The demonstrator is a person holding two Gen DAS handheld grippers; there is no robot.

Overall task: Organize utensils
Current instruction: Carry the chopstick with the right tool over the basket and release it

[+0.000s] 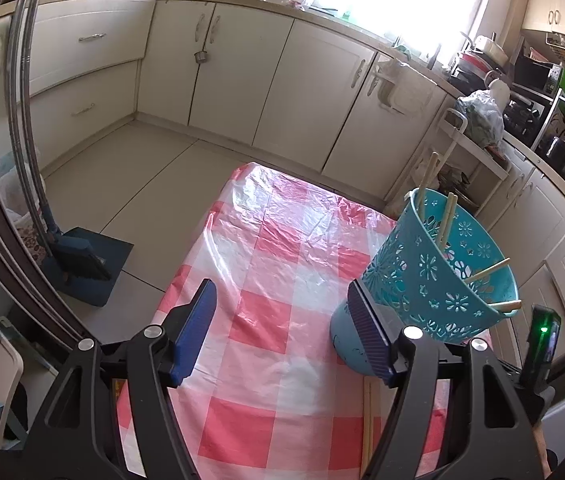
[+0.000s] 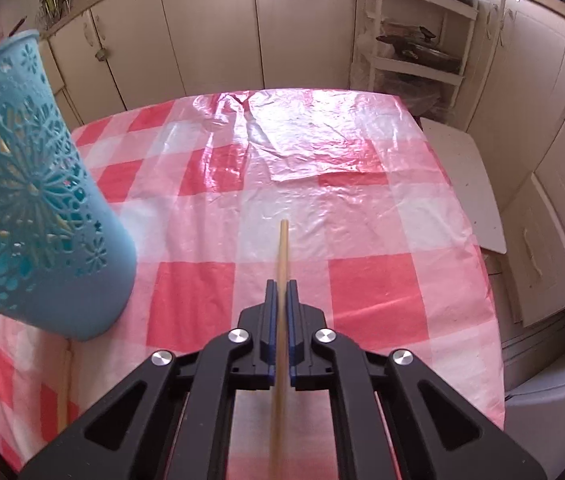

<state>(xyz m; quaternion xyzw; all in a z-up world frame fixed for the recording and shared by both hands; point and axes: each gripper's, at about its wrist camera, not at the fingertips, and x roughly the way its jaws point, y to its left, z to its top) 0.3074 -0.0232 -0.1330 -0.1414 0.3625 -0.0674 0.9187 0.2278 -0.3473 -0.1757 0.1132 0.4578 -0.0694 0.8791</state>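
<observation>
A turquoise cut-out holder [image 1: 438,276] stands on the table at the right of the left wrist view, with several wooden chopsticks [image 1: 446,216] leaning in it. It also shows at the left of the right wrist view [image 2: 38,200]. My left gripper [image 1: 282,332] is open and empty, its right finger just in front of the holder's base. My right gripper [image 2: 281,292] is shut on one wooden chopstick [image 2: 282,248], which points forward above the cloth. Another chopstick [image 1: 368,424] lies on the table near the holder, also seen in the right wrist view [image 2: 63,392].
The table carries a red-and-white checked plastic cloth [image 2: 282,160]. Cream kitchen cabinets [image 1: 242,72] run behind it. A white shelf rack [image 2: 414,28] stands past the far right corner. A blue dustpan and broom [image 1: 82,260] sit on the floor at left.
</observation>
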